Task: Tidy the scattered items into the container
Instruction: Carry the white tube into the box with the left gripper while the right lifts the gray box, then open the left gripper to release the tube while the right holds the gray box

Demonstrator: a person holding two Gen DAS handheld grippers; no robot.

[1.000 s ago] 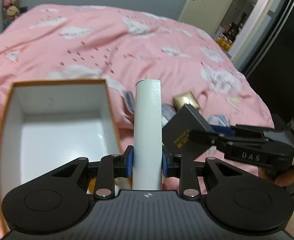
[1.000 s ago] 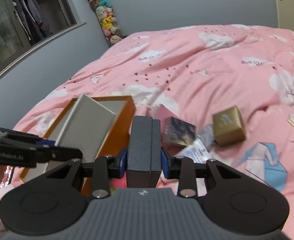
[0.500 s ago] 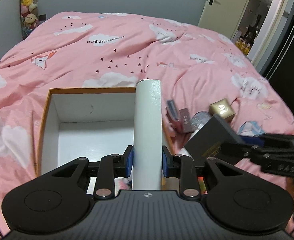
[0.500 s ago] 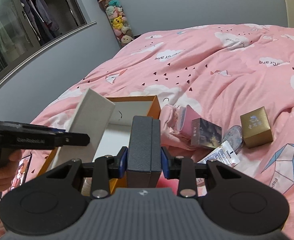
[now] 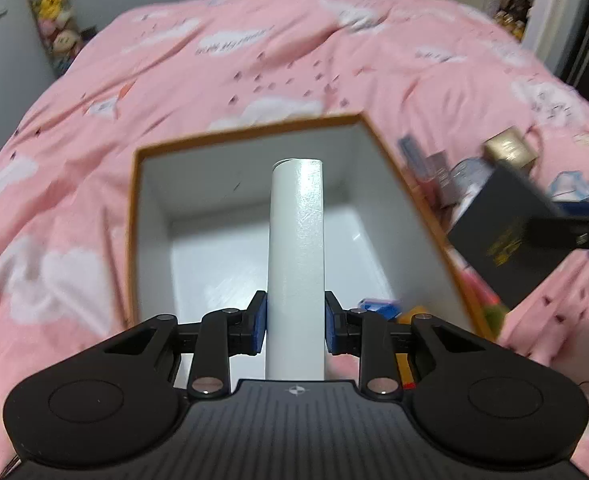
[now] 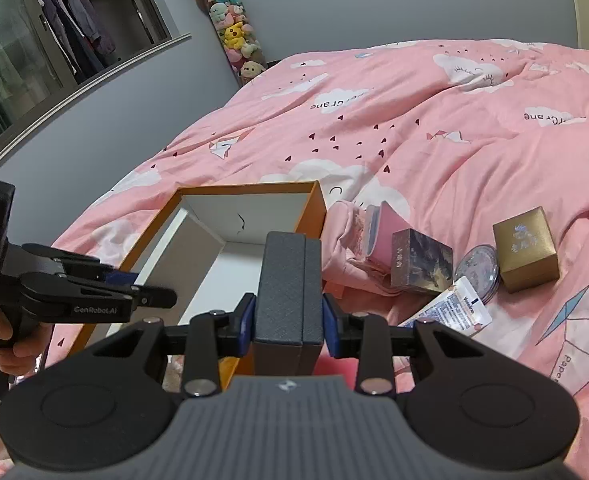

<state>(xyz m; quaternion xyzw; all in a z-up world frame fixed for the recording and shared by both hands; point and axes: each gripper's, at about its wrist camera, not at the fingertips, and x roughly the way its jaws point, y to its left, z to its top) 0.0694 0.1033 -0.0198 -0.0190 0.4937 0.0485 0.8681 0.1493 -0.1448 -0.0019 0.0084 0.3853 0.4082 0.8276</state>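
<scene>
Left tool (image 5: 295, 316) clenched on a white box (image 5: 296, 256), blue pads flat against its two broad sides near the bottom end — the grip low, presumably so most of the length can go down into the container before letting go. The white box's long axis runs straight out along the fingers, free end toward 12 o'clock in the left wrist view, poised over the open orange container (image 5: 132, 216), whose white interior shows on both sides of it; whether it is already below the rim, I cannot tell. Some small coloured things lie at the container's near corner, about 5 o'clock, too blurred to name. Right tool (image 6: 287, 320) grasping a dark grey box (image 6: 288, 296) the same way, long axis forward toward 12 o'clock, held just outside the container's right wall (image 6: 312, 216) — likely waiting its turn. On the pink bed (image 6: 434, 120), toward 2 to 3 o'clock of the right tool: a pink carton (image 6: 386, 232), a dark printed box (image 6: 420, 266), a round tin (image 6: 476, 272), a gold box (image 6: 526, 250) and a white sachet (image 6: 454, 308), close together, not yet tidied.
</scene>
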